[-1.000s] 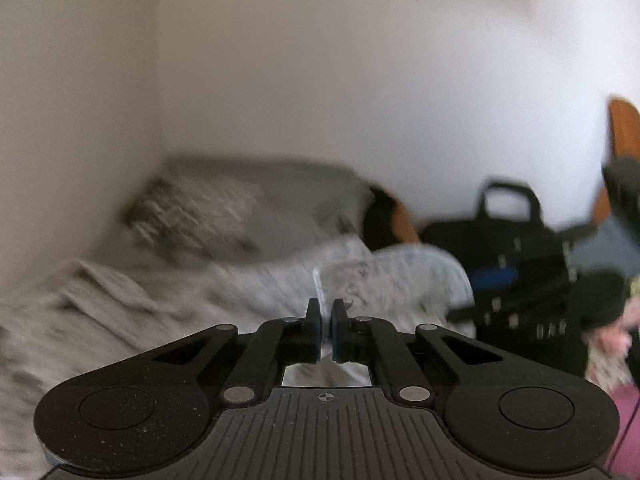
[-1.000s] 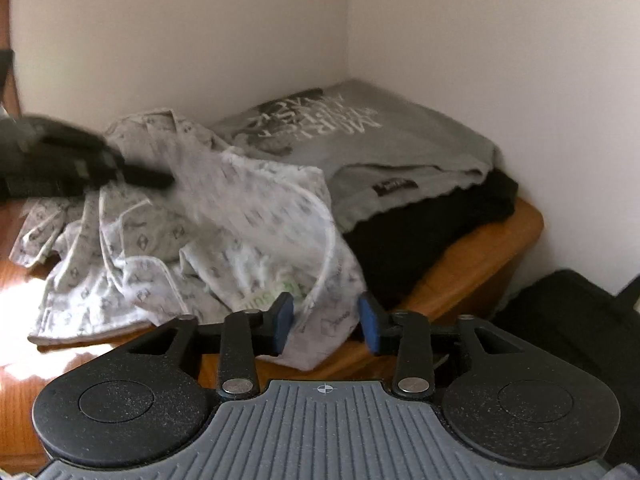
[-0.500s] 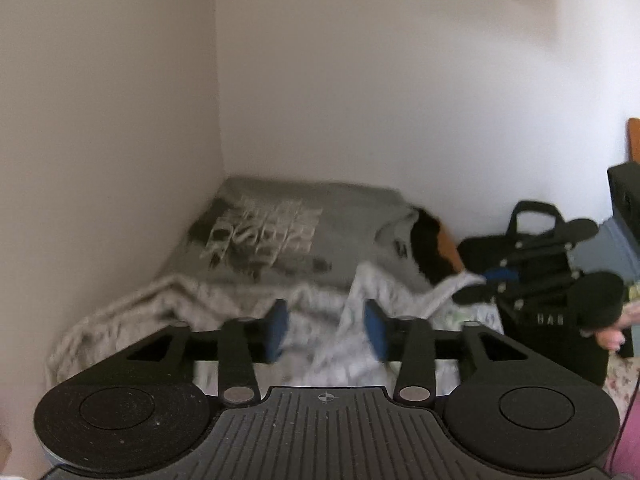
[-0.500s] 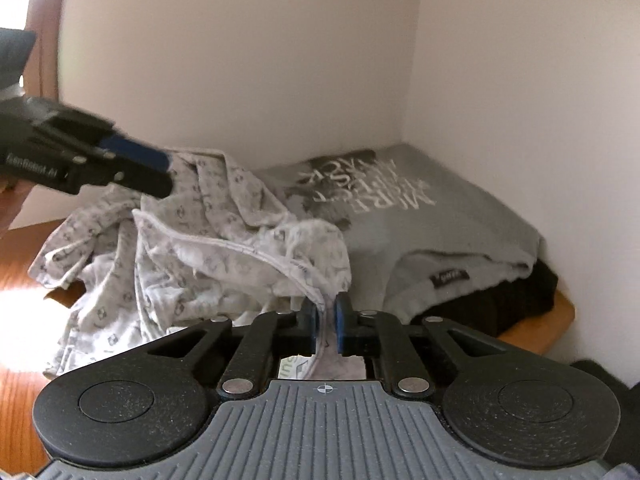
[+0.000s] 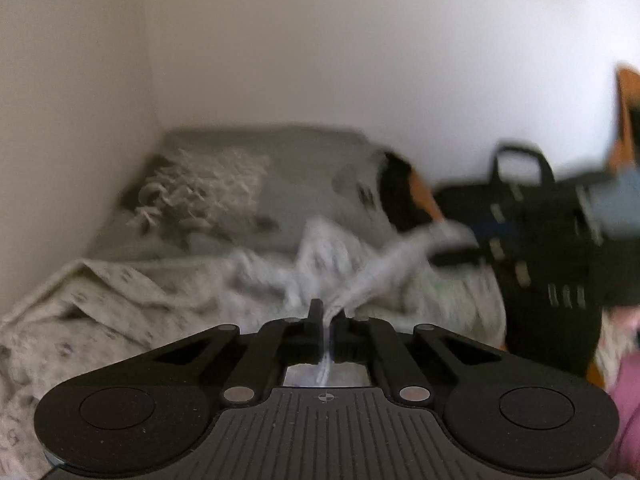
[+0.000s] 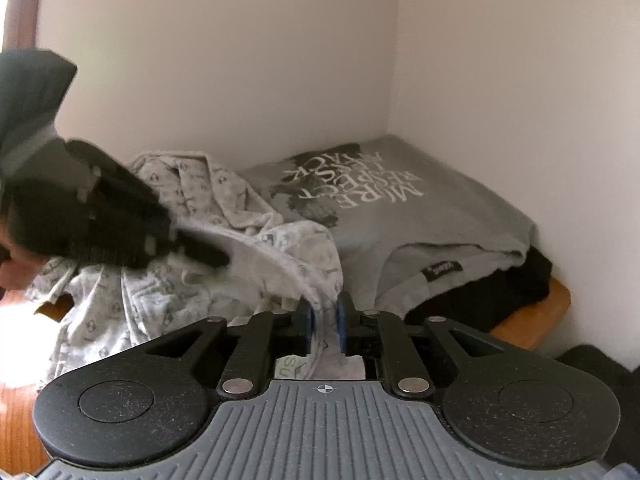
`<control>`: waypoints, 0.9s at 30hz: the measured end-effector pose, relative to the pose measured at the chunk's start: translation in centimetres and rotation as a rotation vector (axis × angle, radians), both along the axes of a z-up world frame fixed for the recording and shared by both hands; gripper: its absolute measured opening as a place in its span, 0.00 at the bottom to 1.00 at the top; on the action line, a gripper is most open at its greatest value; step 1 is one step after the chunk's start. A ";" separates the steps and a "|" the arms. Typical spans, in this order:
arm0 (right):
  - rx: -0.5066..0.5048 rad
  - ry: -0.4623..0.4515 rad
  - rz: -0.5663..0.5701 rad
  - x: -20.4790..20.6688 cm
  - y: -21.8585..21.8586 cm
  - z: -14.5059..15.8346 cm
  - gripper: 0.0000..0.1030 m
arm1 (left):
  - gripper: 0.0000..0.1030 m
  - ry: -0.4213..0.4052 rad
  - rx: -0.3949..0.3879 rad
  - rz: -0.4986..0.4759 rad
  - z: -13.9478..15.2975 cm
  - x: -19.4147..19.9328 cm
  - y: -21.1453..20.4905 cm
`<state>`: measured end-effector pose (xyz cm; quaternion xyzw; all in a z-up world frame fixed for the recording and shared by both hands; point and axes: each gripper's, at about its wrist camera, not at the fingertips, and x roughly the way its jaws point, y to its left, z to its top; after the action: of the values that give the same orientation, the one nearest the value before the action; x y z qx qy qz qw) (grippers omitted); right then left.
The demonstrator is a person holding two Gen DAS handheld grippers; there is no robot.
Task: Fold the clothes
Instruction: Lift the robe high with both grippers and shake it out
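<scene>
Gripping one edge of the patterned white garment (image 6: 224,216) at two points lets the cloth be drawn taut for folding. Left gripper (image 5: 327,316): jaws together, clamped on a thin edge. Right gripper (image 6: 325,312): jaws opening slightly, hem between the pads. The garment lies crumpled on the wooden surface (image 6: 532,316), left of the folded grey T-shirt (image 6: 400,216), presumably stacked clear.

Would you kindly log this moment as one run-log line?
stage: gathering patterned white garment | left gripper: shut on hem | right gripper: jaws opening, hem between | grey T-shirt: folded, on black garment
</scene>
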<state>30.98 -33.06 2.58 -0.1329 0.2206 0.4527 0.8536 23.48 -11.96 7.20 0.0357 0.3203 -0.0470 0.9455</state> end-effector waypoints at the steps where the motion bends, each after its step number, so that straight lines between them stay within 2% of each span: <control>1: 0.014 0.013 -0.016 -0.3 -0.4 -0.1 0.28 | 0.03 -0.020 -0.009 0.027 0.8 -0.3 0.3; 7: 0.077 0.090 -0.057 -2.8 -0.8 -2.0 0.36 | 0.03 -0.109 -0.058 0.104 4.3 -1.8 1.5; 11: 0.128 0.134 -0.133 -4.2 -0.4 -2.9 0.38 | 0.03 -0.164 -0.064 0.137 6.1 -3.7 1.5; 13: 0.158 0.167 -0.166 -4.7 -0.4 -3.4 0.43 | 0.03 -0.188 -0.068 0.158 7.0 -4.4 1.8; 18: 0.180 0.225 -0.169 -5.6 0.4 -4.4 0.43 | 0.03 -0.247 -0.097 0.201 8.9 -7.3 2.8; 20: 0.195 0.228 -0.159 -5.9 0.8 -4.3 0.34 | 0.03 -0.259 -0.095 0.211 9.6 -8.5 3.0; 21: 0.197 0.225 -0.146 -5.9 1.1 -4.1 0.24 | 0.03 -0.263 -0.088 0.219 9.9 -9.0 3.1; 24: 0.219 0.183 -0.120 -6.6 1.2 -2.8 0.05 | 0.03 -0.288 -0.068 0.251 11.0 -10.8 3.7; 27: 0.245 0.133 -0.094 -6.8 1.1 -0.3 0.04 | 0.03 -0.322 -0.076 0.283 12.2 -12.6 4.9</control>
<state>24.19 -31.92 2.26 0.0131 0.2259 0.4435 0.8672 10.90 -7.09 19.44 -0.0382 0.1652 0.0803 0.9822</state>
